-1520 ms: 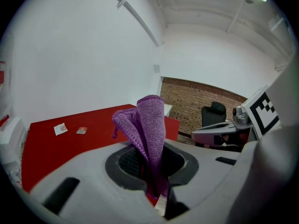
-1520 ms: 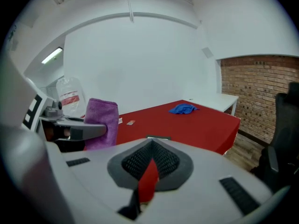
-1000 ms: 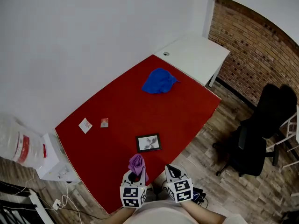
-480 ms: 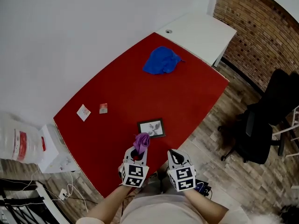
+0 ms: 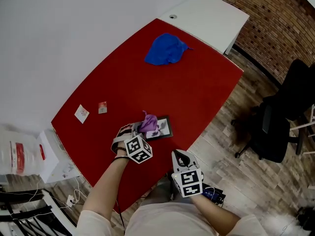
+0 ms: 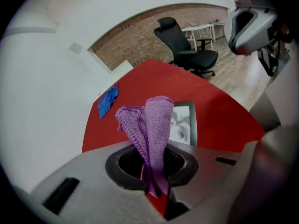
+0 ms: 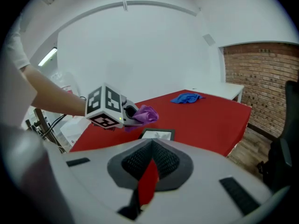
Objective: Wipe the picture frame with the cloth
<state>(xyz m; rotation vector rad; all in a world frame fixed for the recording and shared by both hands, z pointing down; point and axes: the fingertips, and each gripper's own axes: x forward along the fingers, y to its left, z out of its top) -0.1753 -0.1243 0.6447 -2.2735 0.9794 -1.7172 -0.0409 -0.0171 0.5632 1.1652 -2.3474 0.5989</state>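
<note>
A small black picture frame lies flat on the red table near its front edge. My left gripper is shut on a purple cloth, which bunches up out of the jaws over the frame's left part. In the left gripper view the cloth hides part of the frame; I cannot tell whether they touch. My right gripper is off the table's front edge, shut and empty. From it I see the left gripper, the cloth and the frame.
A crumpled blue cloth lies at the far end of the table. Two small cards sit near its left edge. A white table adjoins the far end. A black office chair stands on the floor at right.
My left gripper has moved forward from the table's front edge, carrying the purple cloth over the frame's left side. The right gripper has stayed near the edge.
</note>
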